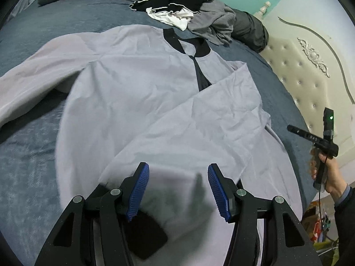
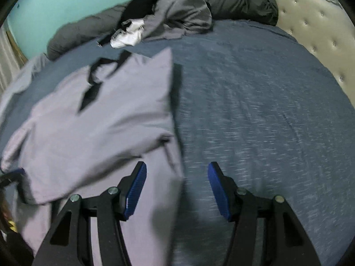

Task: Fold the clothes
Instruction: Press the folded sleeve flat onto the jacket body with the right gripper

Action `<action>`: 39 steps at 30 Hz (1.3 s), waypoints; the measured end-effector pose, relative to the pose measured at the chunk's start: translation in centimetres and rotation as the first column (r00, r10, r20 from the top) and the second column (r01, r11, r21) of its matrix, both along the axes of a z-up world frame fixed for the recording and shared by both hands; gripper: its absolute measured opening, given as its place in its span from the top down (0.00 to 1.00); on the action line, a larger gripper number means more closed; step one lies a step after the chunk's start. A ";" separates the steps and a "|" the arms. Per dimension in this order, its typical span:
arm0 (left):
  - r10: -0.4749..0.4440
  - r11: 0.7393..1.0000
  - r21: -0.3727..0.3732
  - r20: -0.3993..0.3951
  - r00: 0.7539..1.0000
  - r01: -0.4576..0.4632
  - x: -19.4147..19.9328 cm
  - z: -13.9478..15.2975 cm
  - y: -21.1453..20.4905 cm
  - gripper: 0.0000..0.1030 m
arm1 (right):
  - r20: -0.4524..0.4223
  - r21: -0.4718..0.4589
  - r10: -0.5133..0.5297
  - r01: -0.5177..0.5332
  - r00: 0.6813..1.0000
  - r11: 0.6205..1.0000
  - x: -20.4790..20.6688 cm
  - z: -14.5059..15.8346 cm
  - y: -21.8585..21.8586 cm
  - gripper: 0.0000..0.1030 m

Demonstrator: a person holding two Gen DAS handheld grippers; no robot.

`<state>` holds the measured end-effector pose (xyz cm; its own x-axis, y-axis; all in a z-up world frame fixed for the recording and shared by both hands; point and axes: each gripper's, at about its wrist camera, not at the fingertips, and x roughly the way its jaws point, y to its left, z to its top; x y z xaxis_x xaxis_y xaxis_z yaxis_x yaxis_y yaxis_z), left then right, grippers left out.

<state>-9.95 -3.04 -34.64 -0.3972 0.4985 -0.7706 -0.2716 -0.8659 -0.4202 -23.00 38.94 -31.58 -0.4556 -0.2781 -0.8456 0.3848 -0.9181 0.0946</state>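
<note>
Shirt: pale lilac, dark neck trim, spread on the blue bedspread; its right sleeve is folded across the front.
Left gripper: fingers spread, above the shirt's lower hem, holding nothing.
Right gripper: fingers spread, over the shirt's edge and bare bedspread, empty.
Left view only: person's hand gripping the other tool's handle, green light lit; tufted headboard.
Both views: clothes pile at the far edge.
Writing: small marks on the handle, unreadable.
</note>
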 end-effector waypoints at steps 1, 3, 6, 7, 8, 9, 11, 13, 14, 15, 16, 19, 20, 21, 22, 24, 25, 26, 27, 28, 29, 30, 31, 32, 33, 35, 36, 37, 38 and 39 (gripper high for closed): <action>-0.003 1.000 0.001 -0.003 1.000 0.003 -0.3 -0.3 0.3 0.42 | 0.000 0.024 0.001 -0.001 1.000 1.000 -0.4 -0.5 0.2 0.43; -0.007 1.000 -0.004 -0.010 1.000 0.007 -0.8 -0.8 0.8 0.42 | -0.002 0.060 0.006 -0.006 1.000 0.998 -1.0 -1.5 0.4 0.43; -0.017 1.000 -0.007 -0.023 1.000 0.017 -1.3 -1.5 1.1 0.42 | -0.002 0.089 0.057 -0.057 0.998 0.994 -1.7 -2.8 -0.9 0.43; -0.021 1.000 -0.008 -0.027 0.999 0.020 -1.5 -1.8 1.2 0.42 | -0.002 0.097 0.077 -0.077 0.997 0.992 -1.9 -3.2 -1.3 0.43; -0.022 1.000 -0.007 -0.028 0.999 0.022 -1.7 -2.1 1.3 0.42 | -0.001 0.106 0.098 -0.097 0.995 0.990 -2.1 -3.6 -1.7 0.43; -0.023 1.000 -0.005 -0.027 0.999 0.022 -1.8 -2.4 1.3 0.42 | -0.008 0.113 0.094 -0.092 0.996 0.989 -2.3 -3.7 -1.8 0.43; -0.020 1.000 0.003 -0.022 1.000 0.021 -2.2 -3.0 1.2 0.42 | -0.023 0.128 0.084 -0.081 0.996 0.988 -2.7 -3.8 -1.8 0.43; -0.021 1.000 0.005 -0.021 1.000 0.021 -2.4 -3.5 1.1 0.42 | -0.038 0.143 0.075 -0.069 0.996 0.987 -3.1 -4.0 -1.8 0.44; -0.022 1.000 0.005 -0.021 1.000 0.022 -2.5 -3.7 1.1 0.42 | -0.045 0.150 0.071 -0.063 0.996 0.987 -3.3 -4.1 -1.9 0.49; -0.023 1.000 0.005 -0.021 1.000 0.023 -2.6 -3.9 1.0 0.42 | -0.053 0.157 0.066 -0.057 0.996 0.986 -3.5 -4.2 -1.9 0.54; -0.025 1.000 0.005 -0.020 0.999 0.025 -2.6 -4.1 1.0 0.42 | -0.060 0.165 0.062 -0.051 0.996 0.985 -3.7 -4.2 -1.9 0.61; -0.035 0.999 0.006 -0.021 0.999 0.035 -2.6 -4.7 1.0 0.42 | -0.083 0.186 0.049 -0.033 0.995 0.982 -4.3 -4.5 -2.0 0.63; -0.038 0.999 0.008 -0.023 0.999 0.038 -2.6 -4.8 1.1 0.42 | -0.091 0.193 0.044 -0.026 0.995 0.981 -4.5 -4.6 -2.0 0.63; -0.041 0.999 0.008 -0.025 0.999 0.041 -2.5 -4.9 1.2 0.43 | -0.098 0.200 0.040 -0.020 0.994 0.980 -4.7 -4.6 -2.0 0.63; -0.044 0.999 0.007 -0.028 0.999 0.044 -2.5 -5.0 1.3 0.43 | -0.106 0.207 0.036 -0.014 0.994 0.978 -4.9 -4.7 -2.0 0.63; -0.044 0.999 0.011 -0.027 0.999 0.044 -2.5 -5.0 1.4 0.42 | -0.126 0.222 0.034 -0.006 0.991 0.975 -4.8 -4.8 -2.1 0.64; -0.043 0.999 0.015 -0.026 0.999 0.043 -2.6 -5.0 1.5 0.42 | -0.130 0.217 0.023 0.006 0.991 0.976 -4.9 -4.8 -2.0 0.64; -0.043 0.999 0.020 -0.025 0.999 0.043 -2.7 -4.9 1.5 0.42 | -0.134 0.212 0.012 0.017 0.991 0.977 -5.1 -4.9 -1.9 0.64; -0.042 0.999 0.025 -0.024 0.999 0.043 -2.7 -4.9 1.5 0.42 | -0.143 0.202 -0.007 0.036 0.990 0.979 -5.2 -4.8 -1.6 0.64; -0.041 0.999 0.030 -0.024 0.999 0.042 -2.8 -4.9 1.5 0.42 | -0.152 0.192 -0.025 0.055 0.988 0.980 -5.3 -4.8 -1.4 0.64; -0.040 0.999 0.032 -0.024 0.999 0.041 -2.9 -4.8 1.6 0.42 | -0.151 0.177 -0.034 0.061 0.988 0.982 -5.3 -4.7 -1.3 0.66; -0.040 0.999 0.031 -0.024 0.999 0.041 -2.9 -4.9 1.6 0.42 | -0.149 0.162 -0.043 0.067 0.988 0.984 -5.4 -4.7 -1.2 0.69; -0.038 0.999 0.034 -0.024 0.999 0.039 -3.0 -4.9 1.6 0.42 | -0.148 0.148 -0.051 0.073 0.988 0.986 -5.4 -4.7 -1.2 0.72; -0.037 0.999 0.038 -0.023 0.999 0.037 -3.1 -4.9 1.7 0.42 | -0.138 0.139 -0.055 0.074 0.989 0.988 -5.5 -4.8 -1.0 0.72; -0.036 0.998 0.041 -0.021 0.999 0.037 -3.2 -5.0 1.7 0.42 | -0.127 0.130 -0.059 0.075 0.990 0.989 -5.7 -4.9 -0.9 0.72; -0.036 0.998 0.045 -0.018 0.999 0.037 -3.2 -5.0 1.7 0.42 | -0.106 0.136 -0.060 0.075 0.992 0.988 -5.7 -5.2 -0.7 0.72; -0.037 0.998 0.043 -0.018 0.999 0.038 -3.1 -5.0 1.7 0.42 | -0.096 0.140 -0.061 0.074 0.993 0.987 -5.7 -5.4 -0.7 0.72; -0.038 0.998 0.041 -0.018 0.999 0.039 -3.1 -5.0 1.7 0.42 | -0.086 0.143 -0.062 0.074 0.994 0.987 -5.8 -5.5 -0.6 0.72; -0.039 0.998 0.041 -0.017 0.999 0.039 -3.2 -5.0 1.7 0.42 | -0.075 0.147 -0.063 0.073 0.995 0.986 -5.8 -5.7 -0.5 0.72; -0.039 0.998 0.042 -0.015 0.999 0.039 -3.2 -4.9 1.6 0.42 | -0.065 0.150 -0.064 0.073 0.996 0.986 -5.8 -5.9 -0.4 0.72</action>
<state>-13.18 -1.40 -39.56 -0.3876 0.5456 -0.7430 -0.3111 -0.8362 -0.4517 -28.78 38.49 -37.45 -0.5201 -0.1148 -0.8463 0.3215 -0.9444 -0.0694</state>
